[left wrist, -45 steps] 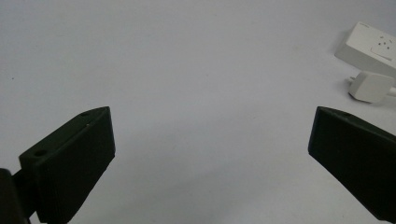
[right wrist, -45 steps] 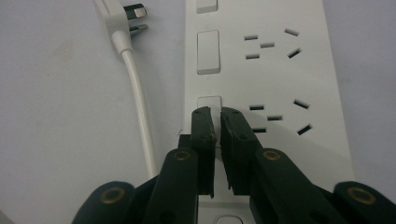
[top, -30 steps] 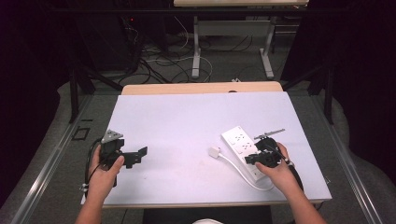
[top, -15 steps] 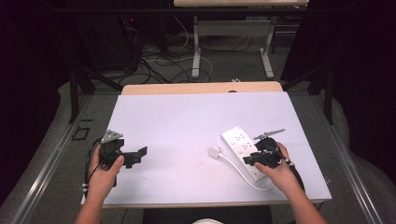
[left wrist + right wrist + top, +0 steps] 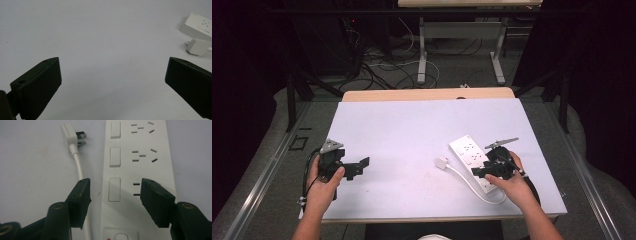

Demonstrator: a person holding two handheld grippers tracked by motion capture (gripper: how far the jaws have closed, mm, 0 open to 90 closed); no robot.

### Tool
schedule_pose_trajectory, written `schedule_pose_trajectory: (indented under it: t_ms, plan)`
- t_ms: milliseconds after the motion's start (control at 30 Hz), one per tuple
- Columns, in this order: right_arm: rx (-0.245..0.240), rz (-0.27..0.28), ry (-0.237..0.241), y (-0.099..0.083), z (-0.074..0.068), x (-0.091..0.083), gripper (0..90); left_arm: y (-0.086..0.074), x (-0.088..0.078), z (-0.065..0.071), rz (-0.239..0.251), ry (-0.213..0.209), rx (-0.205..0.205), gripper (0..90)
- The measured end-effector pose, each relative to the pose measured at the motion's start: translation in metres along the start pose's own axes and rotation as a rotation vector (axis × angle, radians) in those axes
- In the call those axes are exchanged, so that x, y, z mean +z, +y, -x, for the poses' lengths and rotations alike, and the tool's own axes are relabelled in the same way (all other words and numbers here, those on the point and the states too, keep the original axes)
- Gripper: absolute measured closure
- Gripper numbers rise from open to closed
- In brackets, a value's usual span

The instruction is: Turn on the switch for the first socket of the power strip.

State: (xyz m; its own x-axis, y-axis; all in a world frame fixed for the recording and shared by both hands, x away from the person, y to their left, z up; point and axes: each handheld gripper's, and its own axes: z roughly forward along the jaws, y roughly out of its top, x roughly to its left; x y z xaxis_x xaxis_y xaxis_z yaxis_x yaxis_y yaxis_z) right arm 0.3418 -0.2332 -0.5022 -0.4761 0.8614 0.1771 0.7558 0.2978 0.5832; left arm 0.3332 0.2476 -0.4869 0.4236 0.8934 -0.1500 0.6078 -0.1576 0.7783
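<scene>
Left hand (image 5: 323,186) enters from 6 o'clock and grips the left gripper (image 5: 360,165), whose jaws point toward 3 o'clock and stand wide apart with nothing between them. Right hand (image 5: 512,186) enters from 6 o'clock and grips the right gripper (image 5: 478,172), pointed toward 9 o'clock, jaws parted and held low, tilted downward.

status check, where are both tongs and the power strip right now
Left tongs open over bare table. Right tongs open above power strip, not gripping. Plug and cord loose beside strip.
</scene>
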Motion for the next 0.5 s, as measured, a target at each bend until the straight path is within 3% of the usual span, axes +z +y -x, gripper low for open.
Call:
schedule_pose_trajectory:
  t_ms: [200, 367, 500]
  plan:
    - [-0.014, 0.022, -0.021, 0.001, 0.004, -0.007, 31.1, 0.000, 0.000, 0.000, 0.002, 0.000, -0.001, 0.4]
    - [0.021, 0.021, -0.021, 0.001, 0.009, -0.011, 26.2, 0.000, 0.001, 0.000, 0.001, -0.001, 0.000, 0.4]
    - [0.029, 0.045, -0.062, -0.001, 0.013, -0.014, 15.6, 0.000, 0.001, -0.001, 0.007, 0.003, -0.001, 0.4]
